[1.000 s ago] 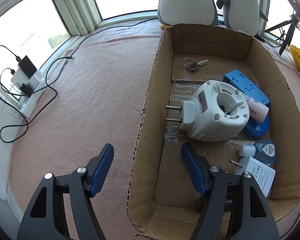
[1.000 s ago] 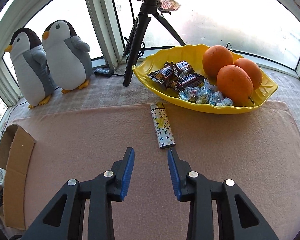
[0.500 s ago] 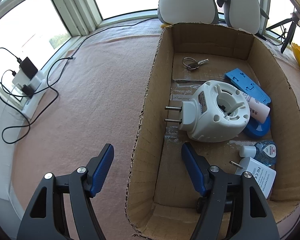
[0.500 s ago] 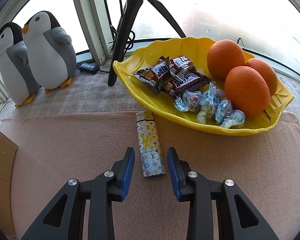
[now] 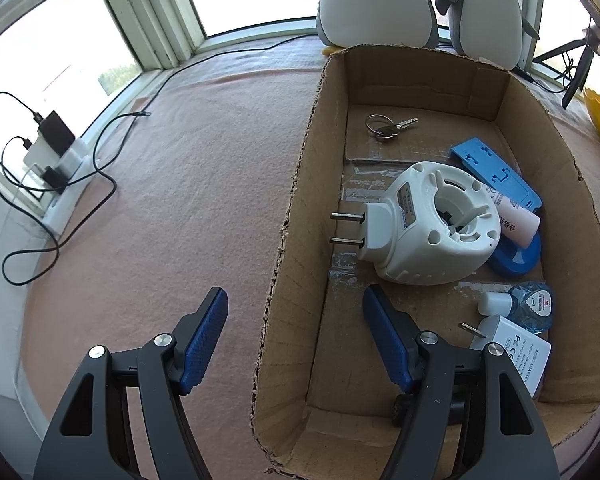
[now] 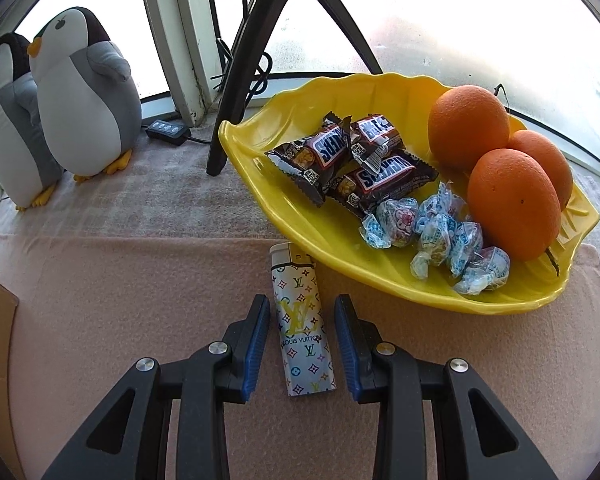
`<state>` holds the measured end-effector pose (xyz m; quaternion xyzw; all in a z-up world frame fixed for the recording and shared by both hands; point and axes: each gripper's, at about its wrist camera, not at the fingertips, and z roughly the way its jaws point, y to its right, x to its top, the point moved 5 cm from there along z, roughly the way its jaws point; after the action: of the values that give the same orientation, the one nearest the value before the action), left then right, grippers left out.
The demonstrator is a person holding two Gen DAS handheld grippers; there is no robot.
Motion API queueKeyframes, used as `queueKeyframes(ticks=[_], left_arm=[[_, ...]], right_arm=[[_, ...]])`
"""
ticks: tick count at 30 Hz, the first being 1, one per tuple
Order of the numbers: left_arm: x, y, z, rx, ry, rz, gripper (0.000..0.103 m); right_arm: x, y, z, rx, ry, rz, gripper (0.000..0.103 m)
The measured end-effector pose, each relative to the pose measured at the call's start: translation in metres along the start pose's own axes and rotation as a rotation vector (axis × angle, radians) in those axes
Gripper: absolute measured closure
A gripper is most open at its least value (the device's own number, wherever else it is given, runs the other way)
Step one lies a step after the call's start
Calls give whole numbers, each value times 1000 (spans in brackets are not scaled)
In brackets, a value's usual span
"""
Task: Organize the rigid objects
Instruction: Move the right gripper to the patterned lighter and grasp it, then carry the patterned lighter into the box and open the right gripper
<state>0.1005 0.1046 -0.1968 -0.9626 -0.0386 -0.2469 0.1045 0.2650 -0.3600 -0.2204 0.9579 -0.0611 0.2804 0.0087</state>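
Right gripper (image 6: 302,334) tilted steeply down at the pink felt cloth (image 6: 140,300); jaws narrow yet not closed, blue ribbed pads standing either side of the lighter (image 6: 302,332) with a slim gap on each flank, no contact visible; lighter flat on the cloth, a slim white rectangular body printed with coloured monograms, pale cap toward the yellow dish (image 6: 320,224) and just beside its rim. Dish glossy, leaf-shaped, carrying three oranges (image 6: 512,204), wrapped chocolate bars (image 6: 352,164) and small blue-wrapped sweets (image 6: 440,236). Two plush penguins (image 6: 84,96) upright at the window beside a black tripod leg (image 6: 240,80).

Left gripper (image 5: 296,330) also angled down, jaws set wide and empty, straddling the near left wall of the cardboard box (image 5: 300,200), one pad outside over the cloth, the other inside. Inside the box: white plug-in device (image 5: 428,224) with two metal prongs, key ring (image 5: 384,126), blue plastic piece (image 5: 496,172), white charger (image 5: 512,350), small clear bottle (image 5: 528,306).
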Motion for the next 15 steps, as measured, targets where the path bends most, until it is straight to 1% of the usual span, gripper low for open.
queueKeyframes(ticks=[2,4,15], left_arm=[[-1,0,1,-3,0,-4,32],[-2,0,1,-4,-1,-6,32],[-3,-4,3,-16,-1,-18,32]], right_arm=[[0,-2,0,-5,-5,-10,80],[-1,-3,0,-7,-10,-14,81],[-12,-11,-9,1,-30,-26,82]])
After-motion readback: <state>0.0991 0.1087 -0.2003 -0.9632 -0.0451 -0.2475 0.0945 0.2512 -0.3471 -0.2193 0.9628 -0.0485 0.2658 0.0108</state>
